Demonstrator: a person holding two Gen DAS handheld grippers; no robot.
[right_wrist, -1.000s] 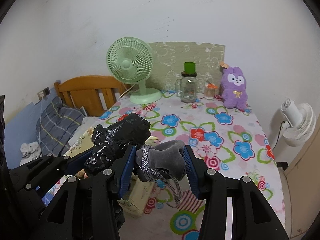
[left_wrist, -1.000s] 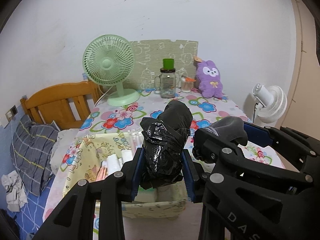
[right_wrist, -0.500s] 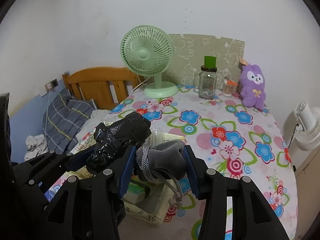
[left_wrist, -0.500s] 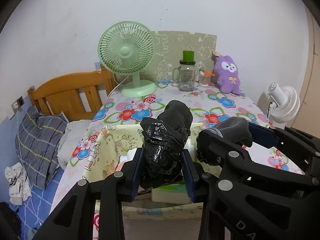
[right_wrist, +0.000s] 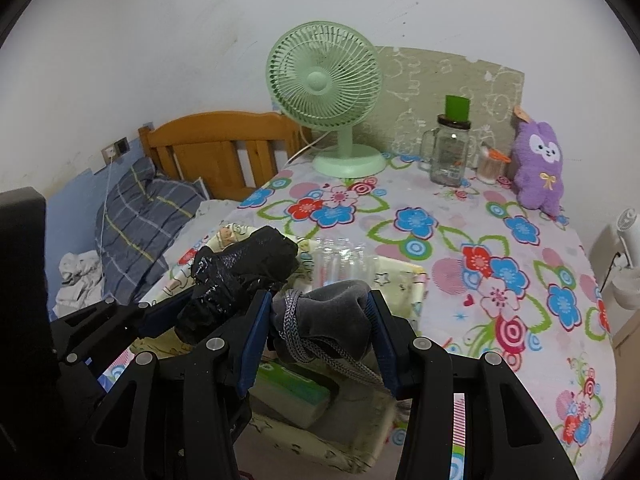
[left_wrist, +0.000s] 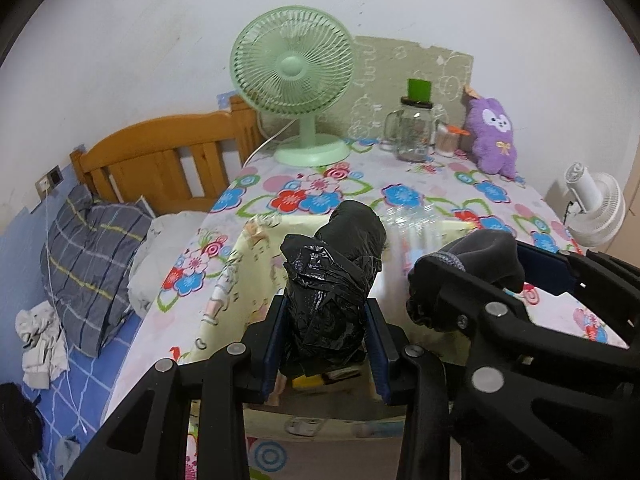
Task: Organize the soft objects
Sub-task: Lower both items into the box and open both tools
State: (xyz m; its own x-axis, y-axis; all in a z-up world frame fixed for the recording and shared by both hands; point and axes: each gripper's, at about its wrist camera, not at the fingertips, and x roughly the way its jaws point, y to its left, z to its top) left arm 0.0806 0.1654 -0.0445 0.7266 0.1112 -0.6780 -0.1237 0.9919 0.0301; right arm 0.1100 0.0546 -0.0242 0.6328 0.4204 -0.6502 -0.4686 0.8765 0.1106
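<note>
My left gripper (left_wrist: 326, 316) is shut on a crumpled black plastic bag bundle (left_wrist: 334, 276), which sticks up between its blue pads. My right gripper (right_wrist: 320, 320) is shut on a grey velvet pouch (right_wrist: 328, 320) with a braided grey cord hanging from it. Both hover side by side over a pale yellow fabric storage box (right_wrist: 400, 280) on the flowered table. In the left wrist view the pouch (left_wrist: 480, 256) and right gripper show at the right. In the right wrist view the black bag (right_wrist: 240, 272) shows at the left. Inside the box lie a green tissue pack (right_wrist: 288, 384) and clear wrapped items (right_wrist: 340, 260).
At the back of the table (right_wrist: 520, 320) stand a green desk fan (right_wrist: 324, 84), a glass jar mug with a green lid (right_wrist: 450, 156), a small cup and a purple plush toy (right_wrist: 540, 164). A wooden bed with a plaid pillow (left_wrist: 88, 248) lies left; a white fan (left_wrist: 596, 208) stands right.
Both grippers have come forward and down over the yellow box, each still holding its object. The box now sits right under them and the fan looms closer.
</note>
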